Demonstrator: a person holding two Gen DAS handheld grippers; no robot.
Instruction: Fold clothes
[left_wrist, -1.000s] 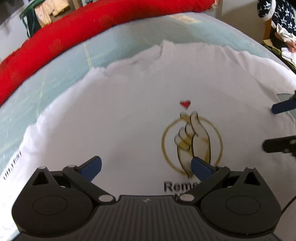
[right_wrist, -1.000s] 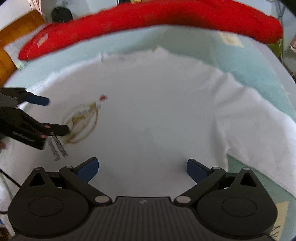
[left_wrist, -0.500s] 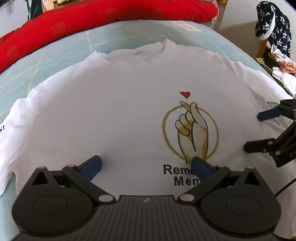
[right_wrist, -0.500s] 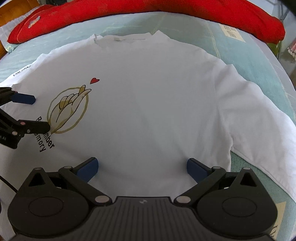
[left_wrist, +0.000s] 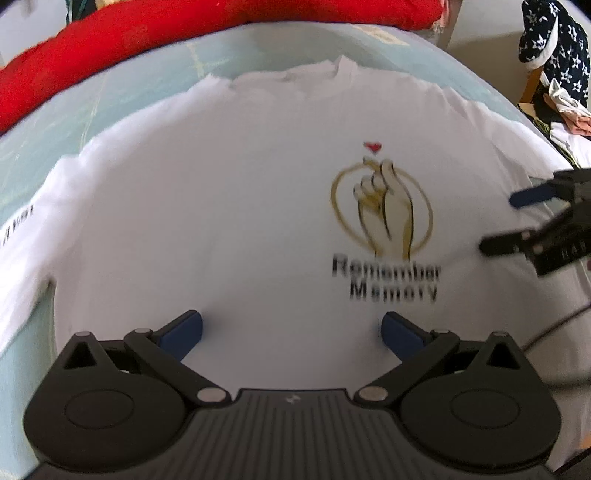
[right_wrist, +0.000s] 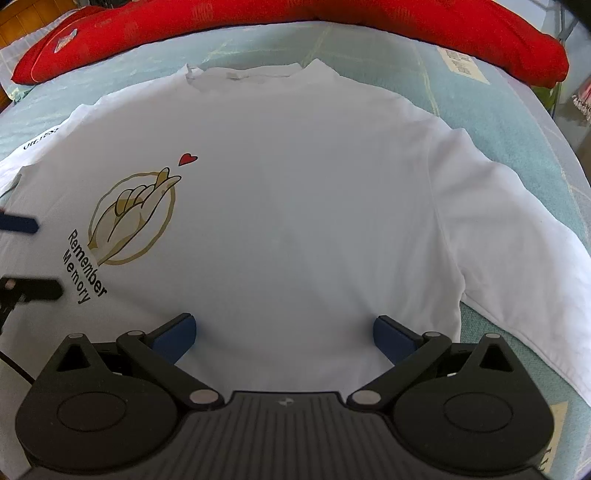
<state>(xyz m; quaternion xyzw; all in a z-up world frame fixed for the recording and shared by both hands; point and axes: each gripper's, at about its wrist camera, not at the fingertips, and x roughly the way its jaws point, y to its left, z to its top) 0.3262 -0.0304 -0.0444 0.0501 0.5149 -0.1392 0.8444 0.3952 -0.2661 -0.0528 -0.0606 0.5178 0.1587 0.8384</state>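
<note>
Flat ahead, white T-shirt (right_wrist: 295, 206) (print up), left tool (left_wrist: 291, 328), right tool (right_wrist: 282, 328), both spread wide, empty.

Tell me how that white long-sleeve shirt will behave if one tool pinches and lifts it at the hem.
The white shirt lies flat with soft wrinkles at the collar, so it is probably floppy and will drape from the pinch. It looks thin, so likely light. Its spread sleeve would probably trail and drag across the teal sheet.
</note>
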